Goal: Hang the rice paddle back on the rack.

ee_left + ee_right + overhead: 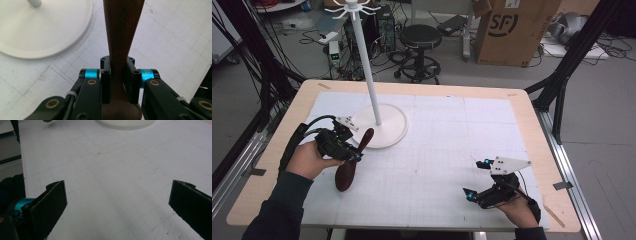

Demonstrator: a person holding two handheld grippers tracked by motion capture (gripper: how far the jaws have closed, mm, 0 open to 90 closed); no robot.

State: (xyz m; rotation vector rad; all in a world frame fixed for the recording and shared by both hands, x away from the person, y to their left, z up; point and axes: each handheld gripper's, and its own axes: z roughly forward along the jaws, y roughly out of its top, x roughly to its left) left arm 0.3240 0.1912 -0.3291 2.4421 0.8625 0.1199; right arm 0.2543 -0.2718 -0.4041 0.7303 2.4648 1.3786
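Observation:
My left gripper (357,156) is shut on a dark brown wooden piece (346,175), long with a wide rounded end toward the person and a narrow end toward the stand. In the left gripper view both pads clamp the wooden piece (122,30) at its narrow waist, at my left gripper (117,67). A white stand with a round base (387,132) and a tall pole (367,65) rises just beyond it; its base (45,30) lies at the upper left. My right gripper (476,179) rests near the front right of the mat, open (117,202), with nothing between its jaws.
A white gridded mat (447,135) covers the wooden table (532,120). The stand's base (125,123) is far ahead of the right gripper. Behind the table stand a black stool (420,37), a cardboard box (512,30) and black frame posts (572,55).

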